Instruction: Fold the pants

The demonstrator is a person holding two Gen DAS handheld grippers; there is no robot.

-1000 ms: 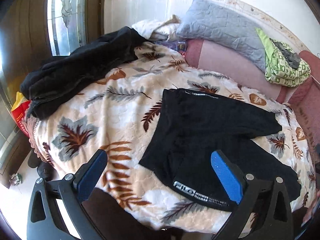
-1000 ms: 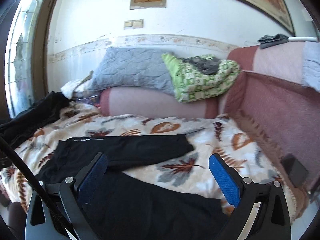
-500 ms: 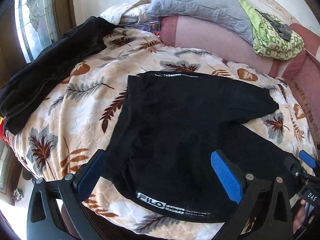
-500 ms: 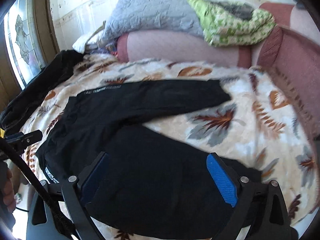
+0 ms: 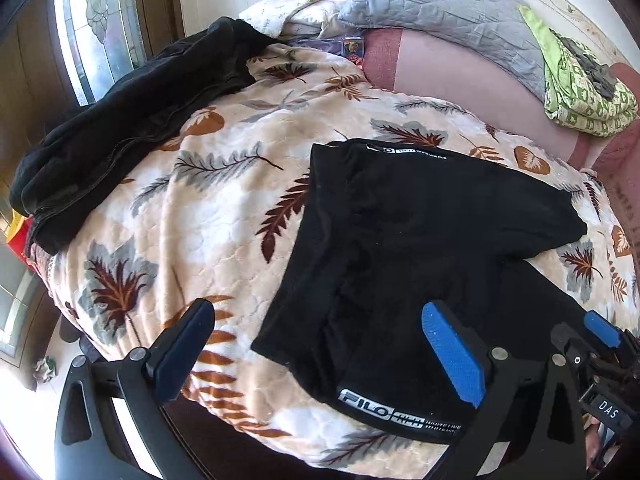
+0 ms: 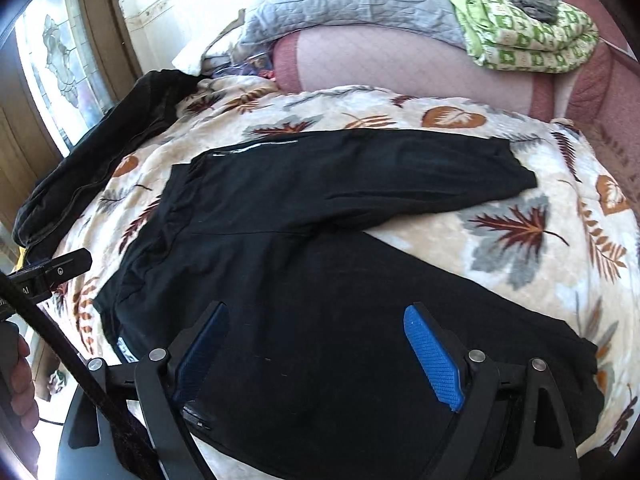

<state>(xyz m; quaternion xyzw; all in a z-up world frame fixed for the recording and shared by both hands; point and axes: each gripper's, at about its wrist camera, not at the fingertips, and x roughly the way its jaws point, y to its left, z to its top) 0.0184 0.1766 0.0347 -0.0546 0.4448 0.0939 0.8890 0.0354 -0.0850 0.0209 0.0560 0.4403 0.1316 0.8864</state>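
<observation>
Black pants (image 5: 400, 240) lie spread on a leaf-print blanket (image 5: 200, 220), their waistband with a white logo (image 5: 364, 402) at the near edge. My left gripper (image 5: 320, 344) hovers open over that waistband corner, its blue pads clear of the cloth. In the right wrist view the two legs of the pants (image 6: 320, 272) fork to the right. My right gripper (image 6: 316, 348) is over the near leg. Its jaws are closing but still wide, with cloth below them and no pad pressing. The right gripper's blue tip (image 5: 600, 330) shows beside the left one.
A heap of dark clothes (image 5: 120, 132) lies along the bed's left edge by a window (image 5: 100, 20). A pink bolster (image 5: 460, 68), a grey pillow (image 5: 440, 12) and a green patterned quilt (image 5: 580, 88) line the back. A hand (image 6: 16, 372) holds the left gripper (image 6: 60, 268).
Both grippers have come down closer to the pants. The right view has tipped from the wall onto the near leg, and its jaws stand a little narrower. The right gripper's tip has entered the left view.
</observation>
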